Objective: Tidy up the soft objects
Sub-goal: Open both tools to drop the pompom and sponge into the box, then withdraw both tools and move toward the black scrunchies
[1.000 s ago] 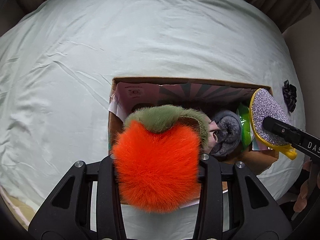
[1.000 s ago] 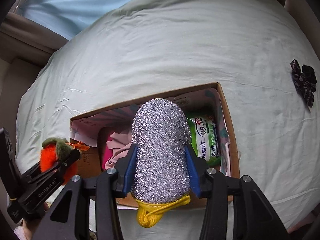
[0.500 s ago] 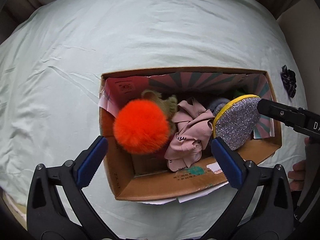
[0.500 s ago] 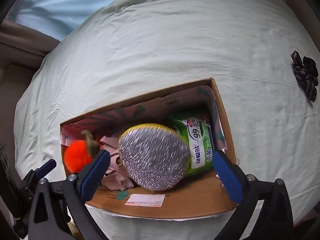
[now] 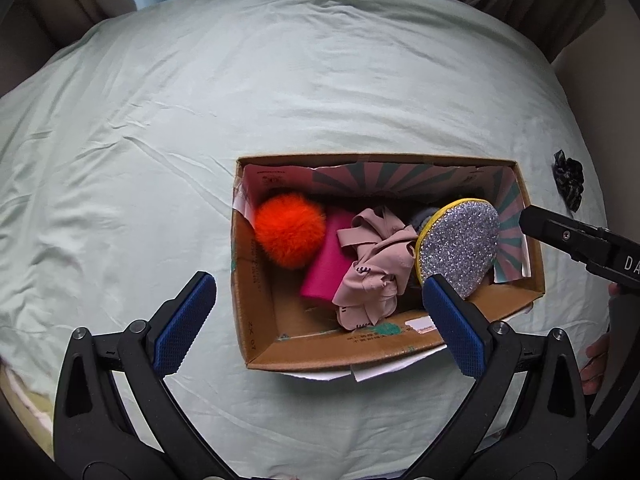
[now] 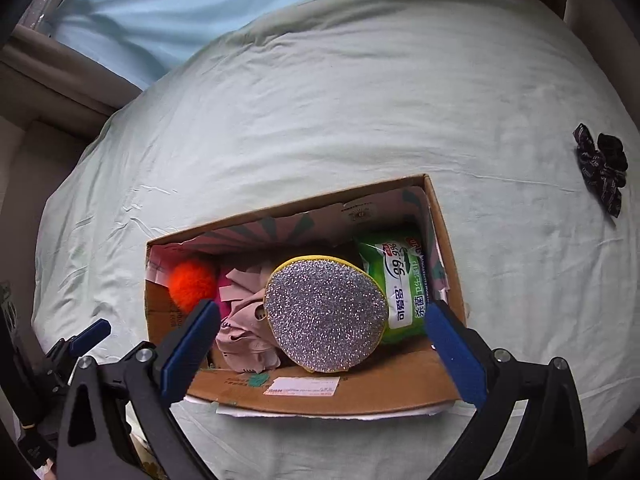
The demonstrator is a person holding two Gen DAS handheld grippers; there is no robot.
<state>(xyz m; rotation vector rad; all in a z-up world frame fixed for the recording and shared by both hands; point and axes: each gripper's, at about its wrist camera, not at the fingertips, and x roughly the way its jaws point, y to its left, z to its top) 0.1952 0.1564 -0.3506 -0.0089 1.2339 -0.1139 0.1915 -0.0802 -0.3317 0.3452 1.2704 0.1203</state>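
Observation:
An open cardboard box (image 5: 256, 300) (image 6: 360, 394) sits on a pale green bed. Inside lie an orange fluffy pompom (image 5: 290, 230) (image 6: 191, 284), a pink cloth (image 5: 374, 264) (image 6: 244, 320), a magenta item (image 5: 326, 264), a silver glitter sponge with yellow rim (image 5: 458, 244) (image 6: 326, 314) and a green wipes pack (image 6: 400, 280). My left gripper (image 5: 316, 324) is open and empty above the box's near side. My right gripper (image 6: 320, 352) is open and empty above the sponge; one of its fingers shows in the left wrist view (image 5: 560, 232).
A dark hair scrunchie (image 5: 568, 180) (image 6: 602, 164) lies on the sheet to the right of the box. The bed sheet (image 5: 280, 80) spreads wide behind and left of the box. Curtains and a light blue wall stand at the far edge.
Both grippers opened: the left dropped the orange pompom into the box's left end, the right dropped the glitter sponge into the box. Both grippers then drew back from the box.

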